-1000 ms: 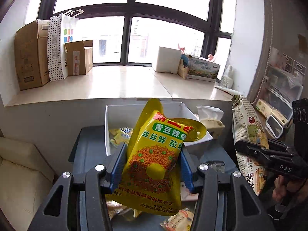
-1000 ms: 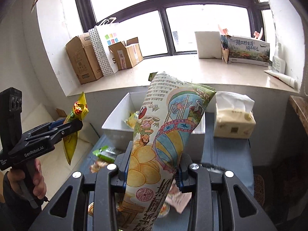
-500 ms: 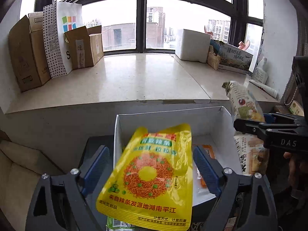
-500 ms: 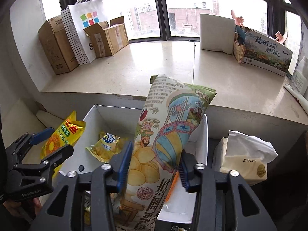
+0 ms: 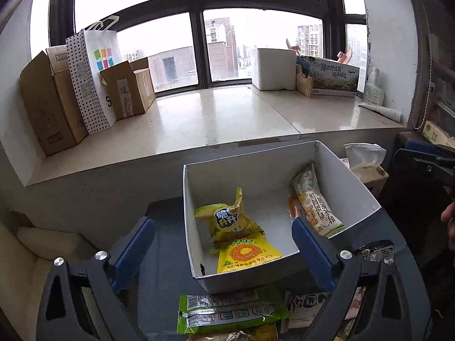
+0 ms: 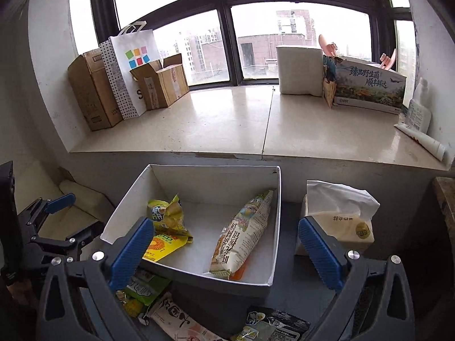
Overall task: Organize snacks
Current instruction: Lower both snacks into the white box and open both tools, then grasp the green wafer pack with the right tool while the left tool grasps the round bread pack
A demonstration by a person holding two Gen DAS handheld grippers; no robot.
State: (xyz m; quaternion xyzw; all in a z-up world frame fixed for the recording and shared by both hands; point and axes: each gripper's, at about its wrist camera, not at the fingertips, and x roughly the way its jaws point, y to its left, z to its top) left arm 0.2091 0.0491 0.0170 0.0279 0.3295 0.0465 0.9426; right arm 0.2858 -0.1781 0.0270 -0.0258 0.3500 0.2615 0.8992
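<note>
**Both claws empty over the snack box**

I counted three packets clearly inside the open white cardboard box (image 5: 280, 167): one crumpled yellow snack bag with a blue round label (image 5: 227, 220), one flat yellow pouch printed with orange strands and green peas (image 5: 248, 254), and one long pale chip bag with cartoon drawings (image 5: 317, 209). An orange edge poked out from under the chip bag; I could not tell what it was. The yellow pouch lay at the box's near left, partly overlapping the crumpled bag, and the chip bag lay along the right wall.

Outside the box, on the dark grey surface, I saw one green packet (image 5: 230, 311) just in front of the near wall and at least two more wrappers beside it. One tissue pack with a white sheet sticking up (image 6: 339, 218) stood just right of the box. On the sill stood three brown cartons and one spotted paper bag (image 6: 130, 71).

My left claw (image 5: 223, 253) had just been opening and stood spread wide, with nothing between its blue pads. My right claw (image 6: 224, 251) had likewise just been opening, fully spread, gripping and touching nothing.
</note>
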